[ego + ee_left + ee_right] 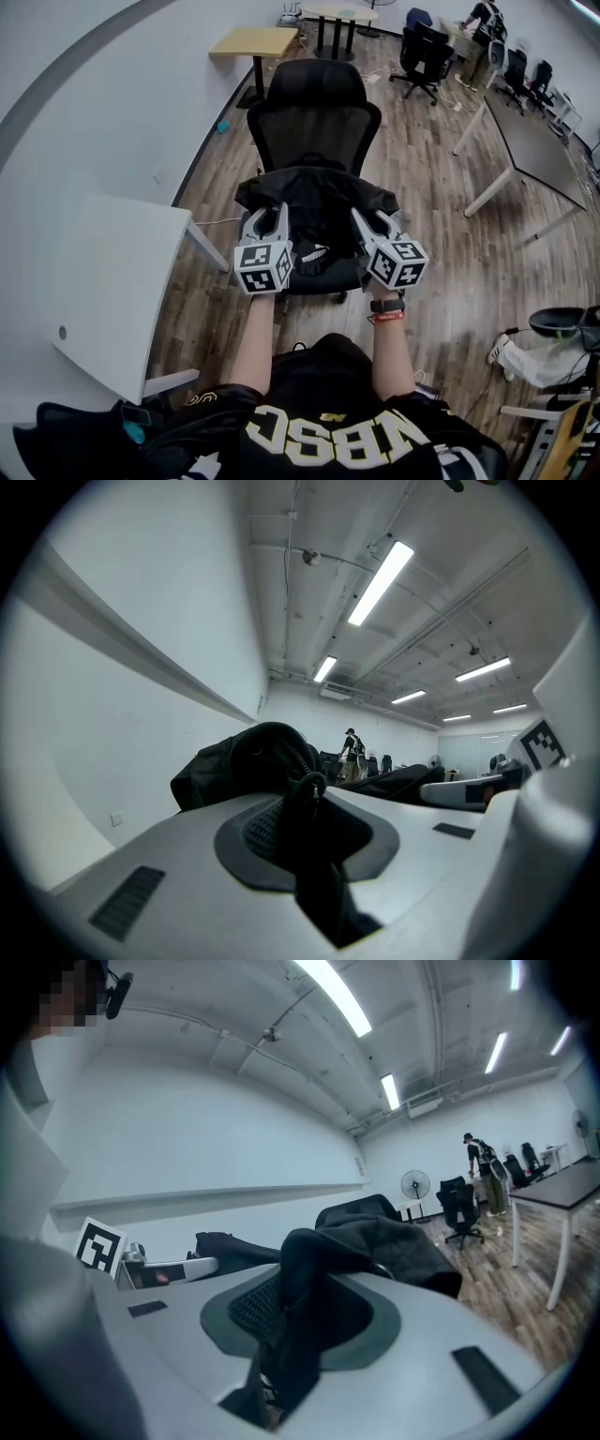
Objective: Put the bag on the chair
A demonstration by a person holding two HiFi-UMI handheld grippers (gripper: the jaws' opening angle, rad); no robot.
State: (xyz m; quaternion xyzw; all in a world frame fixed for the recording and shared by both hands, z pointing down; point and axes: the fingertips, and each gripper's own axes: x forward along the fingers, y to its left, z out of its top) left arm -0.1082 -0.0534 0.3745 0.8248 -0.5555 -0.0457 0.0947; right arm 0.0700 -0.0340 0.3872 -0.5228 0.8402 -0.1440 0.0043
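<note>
A black bag (314, 199) lies slumped over the seat of a black mesh-backed office chair (314, 117) straight ahead of me. My left gripper (267, 216) is at the bag's left front edge, shut on a black strap of the bag (307, 803). At the right front edge, my right gripper (375, 221) is shut on a fold of the bag's black fabric (305, 1269). In both gripper views the bulk of the bag (246, 759) (380, 1239) bulges just past the jaws. The chair's seat is mostly hidden under the bag.
A white table (112, 272) stands close on the left against the wall. A long table (534, 141) runs along the right, with shoes and clutter (539, 356) on the floor nearby. Farther back are a wooden desk (253, 39), other office chairs (422, 52) and a person (483, 23).
</note>
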